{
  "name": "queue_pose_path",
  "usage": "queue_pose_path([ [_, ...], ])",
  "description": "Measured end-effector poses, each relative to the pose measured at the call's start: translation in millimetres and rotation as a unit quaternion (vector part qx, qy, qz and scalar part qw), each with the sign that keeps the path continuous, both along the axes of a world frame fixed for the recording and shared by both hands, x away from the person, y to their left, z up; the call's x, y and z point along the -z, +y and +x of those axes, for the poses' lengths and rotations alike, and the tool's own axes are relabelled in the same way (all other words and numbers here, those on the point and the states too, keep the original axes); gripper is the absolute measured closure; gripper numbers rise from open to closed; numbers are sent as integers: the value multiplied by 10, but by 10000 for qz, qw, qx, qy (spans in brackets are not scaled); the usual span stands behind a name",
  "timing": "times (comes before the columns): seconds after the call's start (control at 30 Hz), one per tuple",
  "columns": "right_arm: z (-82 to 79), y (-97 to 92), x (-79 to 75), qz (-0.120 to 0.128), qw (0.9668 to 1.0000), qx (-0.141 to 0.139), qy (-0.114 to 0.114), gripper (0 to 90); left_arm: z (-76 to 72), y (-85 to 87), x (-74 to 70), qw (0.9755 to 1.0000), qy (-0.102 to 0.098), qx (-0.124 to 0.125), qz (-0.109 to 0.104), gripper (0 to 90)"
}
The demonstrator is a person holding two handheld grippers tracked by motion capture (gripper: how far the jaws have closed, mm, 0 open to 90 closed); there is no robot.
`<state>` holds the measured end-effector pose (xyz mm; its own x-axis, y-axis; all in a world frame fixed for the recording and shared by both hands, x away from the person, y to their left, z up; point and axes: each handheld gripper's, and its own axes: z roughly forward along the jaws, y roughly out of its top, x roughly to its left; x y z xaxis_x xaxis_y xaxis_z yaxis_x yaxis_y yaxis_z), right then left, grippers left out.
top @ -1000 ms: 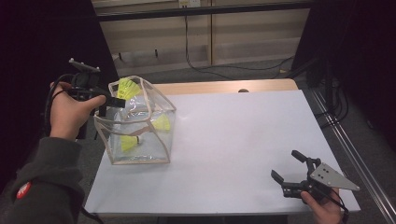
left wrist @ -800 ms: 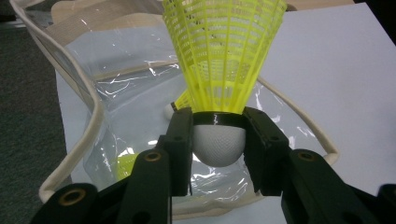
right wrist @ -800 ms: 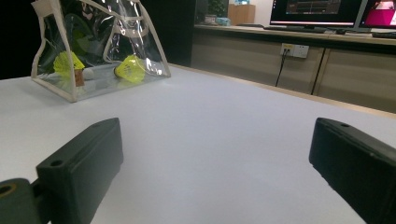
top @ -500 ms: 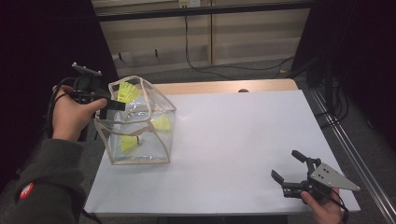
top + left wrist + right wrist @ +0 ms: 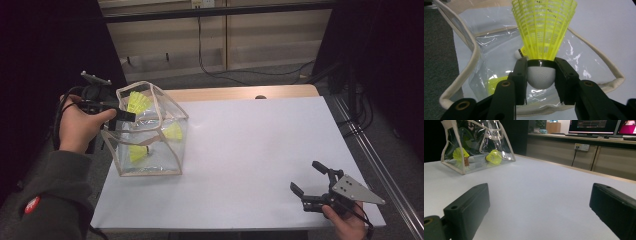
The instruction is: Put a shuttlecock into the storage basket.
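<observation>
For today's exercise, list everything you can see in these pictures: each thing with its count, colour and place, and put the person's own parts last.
Shuttlecock held: 1, yellow skirt, white cork, clamped at the cork by the left tool, above the pouch mouth.
Shuttlecocks in pouch: 2 seen, yellow, lying inside on the bottom.
Pouch: 1, clear plastic with cream edging, standing open at the table's left end.
Table: 1, white top with a wooden far edge.
Monitors: 2, lit, on the far counter.
Wall socket: 1, white, on the counter's front.
Left tool: 1, black, in the person's left hand.
Right tool: 1, black with a grey plate, jaws apart, at the table's near right corner.
</observation>
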<state>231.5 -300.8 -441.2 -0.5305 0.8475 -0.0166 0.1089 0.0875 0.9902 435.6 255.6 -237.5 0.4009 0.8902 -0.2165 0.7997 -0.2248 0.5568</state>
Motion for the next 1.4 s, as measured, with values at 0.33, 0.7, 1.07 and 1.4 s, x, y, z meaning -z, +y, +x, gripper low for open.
queue_pose_path([
  [0.33, 0, -1, 0, 5, 10000, 2, 6, 27, 6, -9, 51, 10000, 59, 8, 29, 644],
  [0.7, 1, -3, 0, 2, 10000, 2, -2, 27, 14, -9, 109, 9999, 104, 19, 12, 644],
  [1.07, 2, -4, 3, -6, 10000, 0, 6, 27, 41, -42, 193, 9999, 155, 47, 5, 643],
  [1.4, 1, -4, 2, -3, 10000, -2, 7, 27, 55, -58, 239, 9998, 198, 45, -3, 643],
])
